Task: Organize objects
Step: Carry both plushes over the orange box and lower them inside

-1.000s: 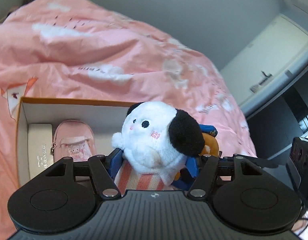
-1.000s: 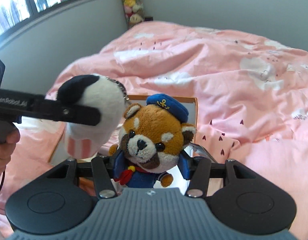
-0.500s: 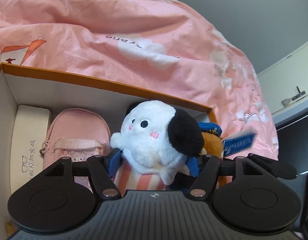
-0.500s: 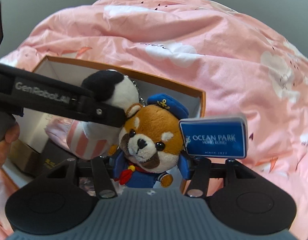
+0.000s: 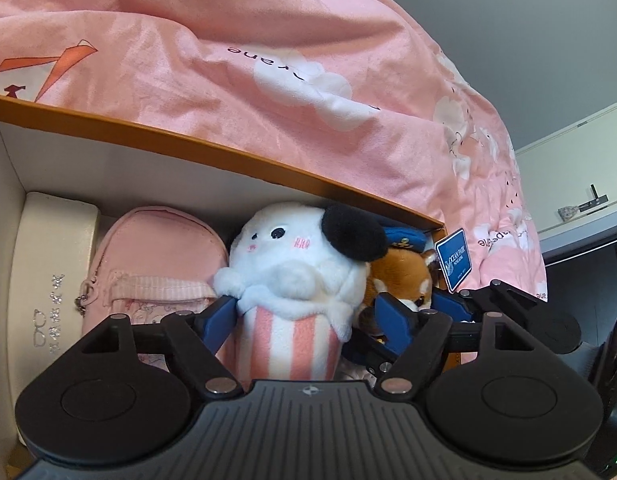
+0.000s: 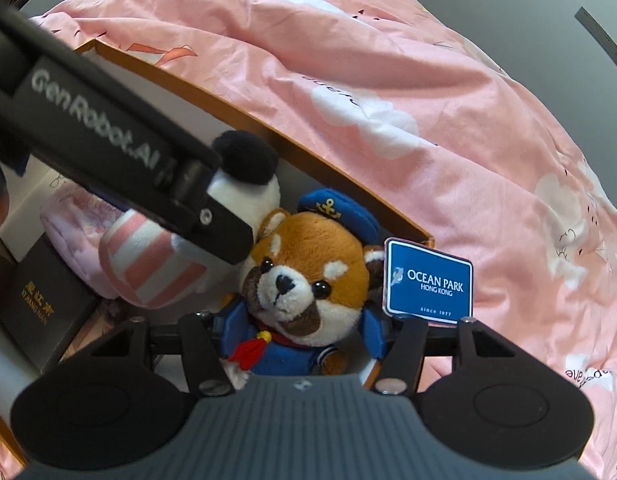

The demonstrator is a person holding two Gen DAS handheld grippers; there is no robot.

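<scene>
My left gripper point(image 5: 304, 316) is shut on a white plush dog point(image 5: 296, 264) with a black ear and a pink-striped cup body, held low inside the orange-rimmed box point(image 5: 228, 152). My right gripper point(image 6: 296, 320) is shut on a red panda plush point(image 6: 304, 280) in a blue sailor cap and suit, with a blue Ocean Park tag point(image 6: 428, 280). The panda sits at the box's right end, right beside the dog point(image 6: 156, 264). It also shows in the left wrist view point(image 5: 404, 272). The left gripper's arm point(image 6: 108, 144) crosses the right wrist view.
Inside the box lie a pink pouch point(image 5: 156, 264), a white glasses case point(image 5: 54, 280) and a black case point(image 6: 36, 296). The box rests on a pink duvet point(image 5: 308, 80). A grey wall and white cabinet point(image 5: 580, 192) stand behind.
Both grippers have come down with their plush toys from above the box into it. The toys now sit side by side at the box's right end.
</scene>
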